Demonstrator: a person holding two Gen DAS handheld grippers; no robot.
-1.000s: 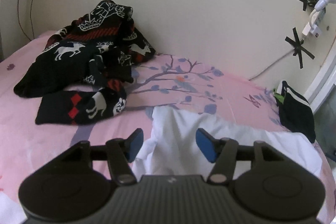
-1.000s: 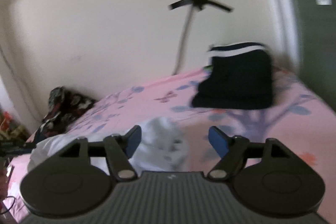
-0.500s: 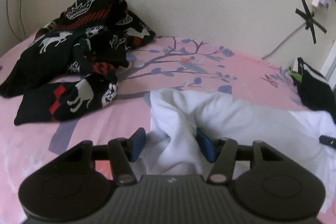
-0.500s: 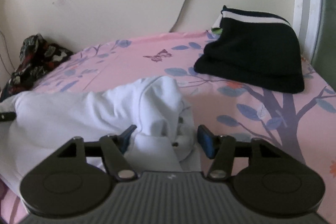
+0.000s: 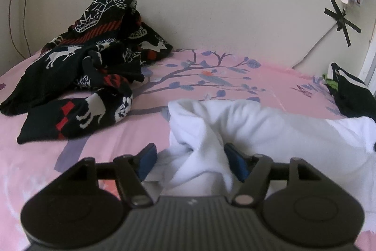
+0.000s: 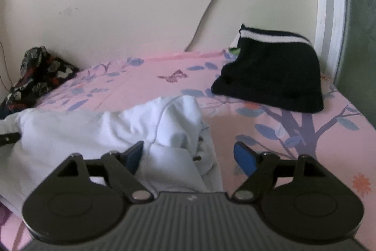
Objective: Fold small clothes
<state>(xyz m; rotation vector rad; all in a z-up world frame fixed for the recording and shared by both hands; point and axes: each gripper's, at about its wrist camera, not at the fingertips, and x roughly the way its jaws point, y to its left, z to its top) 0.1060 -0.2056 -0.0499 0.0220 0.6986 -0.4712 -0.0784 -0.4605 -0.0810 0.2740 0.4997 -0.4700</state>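
Item 1, white garment: lies crumpled on the bed, on the pink tree-print sheet, at the near edge. We see it stretched crosswise between our two claws, so its long axis runs left to right, one bunched end at each claw.

Item 2, left claw: jaws spread, blue pads either side of a raised fold of the white cloth. The right pad touches the fabric; the left pad stands just beside it. Not yet pinching.

Item 3, right claw: jaws spread wider. The garment's right end lies between them but sits against the left pad, partly covering it; the right pad is apart from the cloth, over bare sheet.

Item 4, patterned black knitwear: heaped at the far left by the wall, well apart from the white garment.

Item 5, dark folded garment with white stripe: far right corner, near the window frame, apart from the work.

Governing relation: cloth lies directly ahead of and inside both claws, neither arm needing to reach. We judge the left claw nearer to a full grip, its fold being centred; the right would want a small shift toward the cloth before closing. With both ends held, we judge the garment could be lifted and spread along its crosswise axis for folding.
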